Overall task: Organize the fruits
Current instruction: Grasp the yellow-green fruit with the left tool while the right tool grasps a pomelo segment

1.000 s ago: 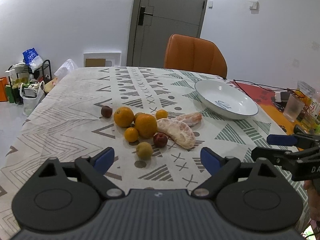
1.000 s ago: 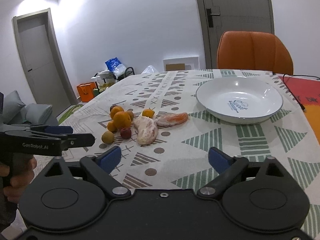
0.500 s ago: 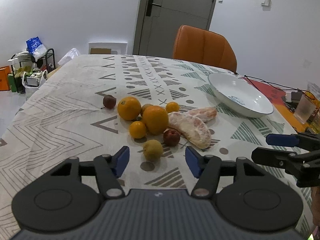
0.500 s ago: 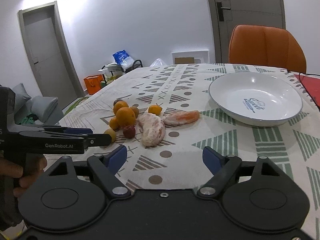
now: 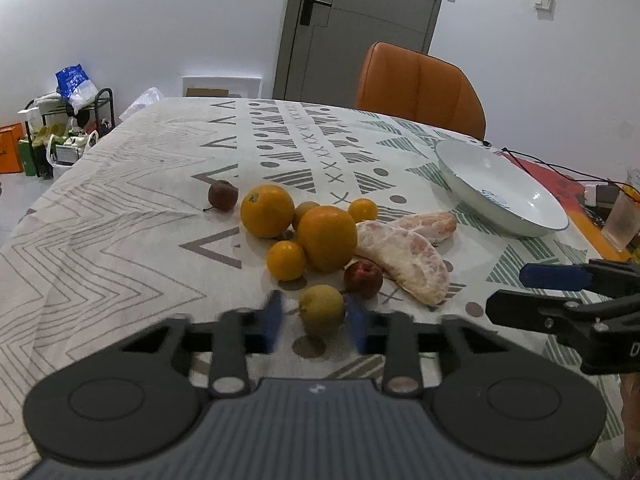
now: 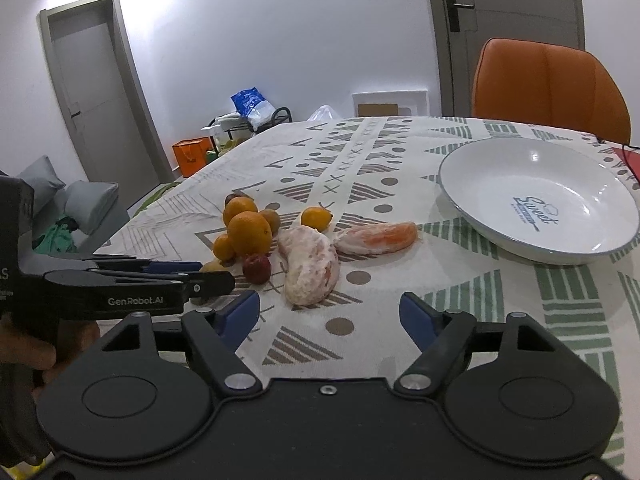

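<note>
Several fruits lie in a cluster on the patterned tablecloth: two large oranges [image 5: 267, 211] [image 5: 327, 238], small oranges [image 5: 286, 260], a red fruit [image 5: 363, 278], a dark one [image 5: 223, 195] and two peeled pomelo segments [image 5: 404, 258] [image 6: 376, 238]. My left gripper [image 5: 314, 316] is shut on the small yellow-green fruit [image 5: 322, 308] at the cluster's near edge; its pads look blurred. Seen from the right wrist, the left gripper [image 6: 216, 274] hides most of that fruit. My right gripper [image 6: 328, 306] is closing with nothing between its fingers, just short of the big pomelo segment [image 6: 310, 270]. The white plate [image 6: 480, 184] stands empty.
An orange chair [image 5: 420, 84] stands at the far side of the table. A clear cup [image 5: 622, 220] and cables sit near the right edge. A rack with bags [image 5: 68, 120] stands on the floor at the left. A hand [image 6: 24, 356] holds the left gripper.
My left gripper moved forward and down, and its jaws closed in around the yellow-green fruit. My right gripper advanced toward the pomelo segment and its jaws narrowed a little.
</note>
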{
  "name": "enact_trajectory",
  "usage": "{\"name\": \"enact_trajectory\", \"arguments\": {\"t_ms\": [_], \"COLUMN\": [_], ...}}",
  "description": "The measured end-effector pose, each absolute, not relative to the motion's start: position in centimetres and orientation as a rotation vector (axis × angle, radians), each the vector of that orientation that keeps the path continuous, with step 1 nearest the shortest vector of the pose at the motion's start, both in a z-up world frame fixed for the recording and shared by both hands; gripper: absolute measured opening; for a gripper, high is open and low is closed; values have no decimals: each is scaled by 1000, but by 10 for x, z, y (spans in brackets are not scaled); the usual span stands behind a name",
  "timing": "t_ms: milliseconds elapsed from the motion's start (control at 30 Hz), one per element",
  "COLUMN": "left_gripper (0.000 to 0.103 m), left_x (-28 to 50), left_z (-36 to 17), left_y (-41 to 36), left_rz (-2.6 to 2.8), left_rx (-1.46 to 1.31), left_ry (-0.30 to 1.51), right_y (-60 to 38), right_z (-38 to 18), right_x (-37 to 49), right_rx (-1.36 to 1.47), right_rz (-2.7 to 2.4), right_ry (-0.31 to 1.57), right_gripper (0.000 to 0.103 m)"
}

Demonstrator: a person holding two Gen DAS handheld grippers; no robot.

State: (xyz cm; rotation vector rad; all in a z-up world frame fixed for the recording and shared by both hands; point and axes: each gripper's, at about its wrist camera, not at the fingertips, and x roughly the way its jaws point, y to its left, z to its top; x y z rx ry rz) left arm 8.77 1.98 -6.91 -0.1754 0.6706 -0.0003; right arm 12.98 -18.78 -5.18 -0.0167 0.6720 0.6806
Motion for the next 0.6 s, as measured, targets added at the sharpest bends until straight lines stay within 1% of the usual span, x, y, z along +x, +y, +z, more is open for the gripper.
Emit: {"name": "enact_trajectory", "arguments": {"t_ms": [200,467,600], "left_gripper": [23,23,23], "left_x": [87,82,81], "left_z": [-68,-64,-63], "left_y": [26,41,45], "left_rz": [8,22,28], "left_rx": [-201,-233,-237], "left_ry": [658,648,640], "right_y": [-175,-154,-143], "right_z": [-57,-61,-64], "right_x": [141,157,163], "right_rx": [-29,-58,-81], "right_rz": [693,705,707], "right_ry": [690,716,724], "right_gripper": [76,63,61]}}
